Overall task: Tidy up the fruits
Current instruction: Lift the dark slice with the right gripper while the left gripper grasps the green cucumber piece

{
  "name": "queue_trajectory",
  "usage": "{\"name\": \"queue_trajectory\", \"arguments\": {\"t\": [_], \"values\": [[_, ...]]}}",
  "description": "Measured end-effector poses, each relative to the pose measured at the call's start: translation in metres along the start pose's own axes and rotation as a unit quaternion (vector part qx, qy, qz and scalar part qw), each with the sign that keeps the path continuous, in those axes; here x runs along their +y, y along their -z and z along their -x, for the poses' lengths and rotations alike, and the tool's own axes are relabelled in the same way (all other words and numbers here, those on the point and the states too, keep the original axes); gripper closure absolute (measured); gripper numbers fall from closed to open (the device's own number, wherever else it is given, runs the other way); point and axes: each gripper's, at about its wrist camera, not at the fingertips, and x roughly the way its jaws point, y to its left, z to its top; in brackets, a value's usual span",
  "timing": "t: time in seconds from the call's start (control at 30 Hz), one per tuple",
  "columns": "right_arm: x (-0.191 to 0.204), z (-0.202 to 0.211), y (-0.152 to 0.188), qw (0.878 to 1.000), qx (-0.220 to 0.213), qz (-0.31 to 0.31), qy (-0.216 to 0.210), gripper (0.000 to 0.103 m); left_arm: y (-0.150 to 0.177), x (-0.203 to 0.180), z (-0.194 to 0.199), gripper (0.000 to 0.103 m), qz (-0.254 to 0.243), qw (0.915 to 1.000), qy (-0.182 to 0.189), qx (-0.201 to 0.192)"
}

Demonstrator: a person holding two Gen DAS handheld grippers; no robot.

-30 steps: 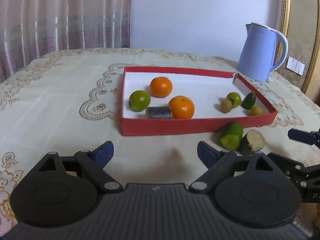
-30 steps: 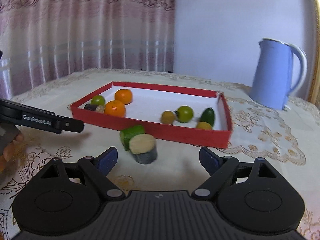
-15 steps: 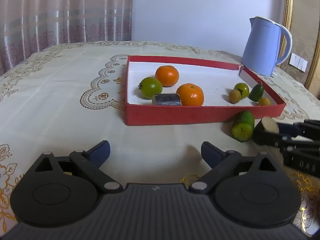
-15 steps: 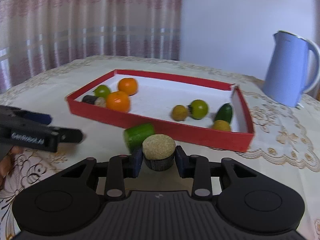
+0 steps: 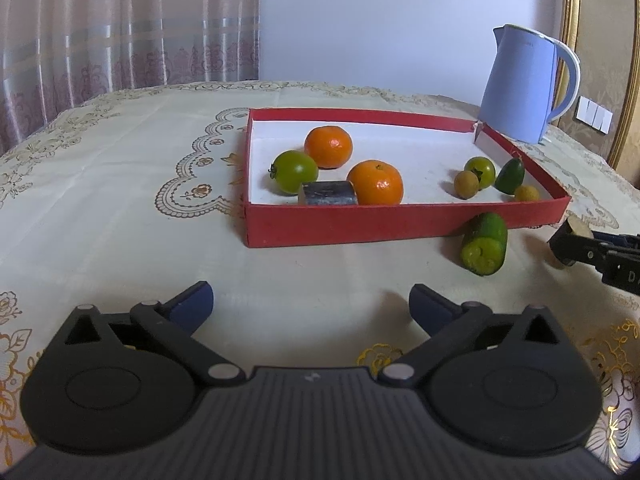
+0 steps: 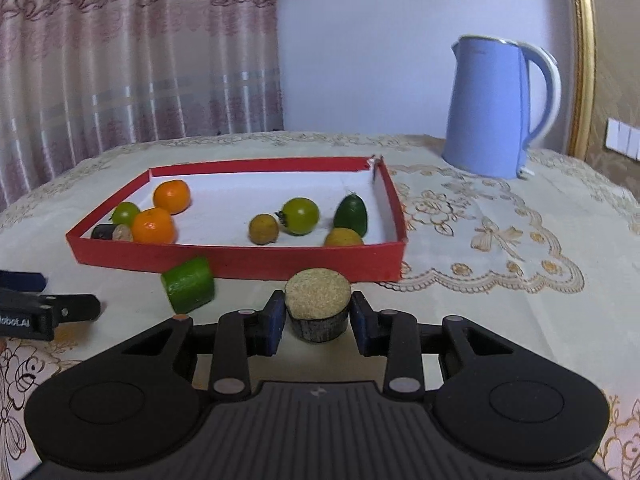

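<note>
Pinching the dark-skinned cut stub [image 6: 317, 306] by its sides before the red tray [image 6: 240, 258], the right gripper [image 6: 318, 316] holds something light and stiff; left gripper [image 5: 310, 306] gapes, just widened, empty

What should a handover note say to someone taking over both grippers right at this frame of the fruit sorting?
Right gripper: shut on the dark-skinned cut piece, pale cut face up, just in front of the red tray; its jaws have just closed on it.
Left gripper: open, nothing between its fingers; its jaws have just been opening.
In the tray: two oranges, two green round fruits, a dark green oval fruit, two small brownish fruits and another dark cut piece.
Outside: the green cut piece lies on the tablecloth against the tray's near wall.
Left: likely place the held piece in the tray, then the green one.
</note>
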Motion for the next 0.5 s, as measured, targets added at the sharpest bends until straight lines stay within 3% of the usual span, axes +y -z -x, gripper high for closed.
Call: {"name": "queue_trajectory", "arguments": {"t": [0.13, 0.3, 0.5], "values": [[-0.002, -0.003, -0.001, 1.000, 0.006, -0.008, -0.002, 0.069, -0.002, -0.008, -0.001, 0.000, -0.016, 0.9998, -0.013, 0.003], [-0.007, -0.005, -0.001, 1.000, 0.013, -0.023, -0.002, 0.069, -0.008, -0.022, 0.003, 0.000, -0.005, 0.9994, 0.033, -0.002], [-0.009, -0.006, -0.001, 1.000, 0.012, -0.029, -0.002, 0.069, -0.019, -0.052, -0.008, 0.000, -0.030, 0.9987, 0.042, -0.001]]}}
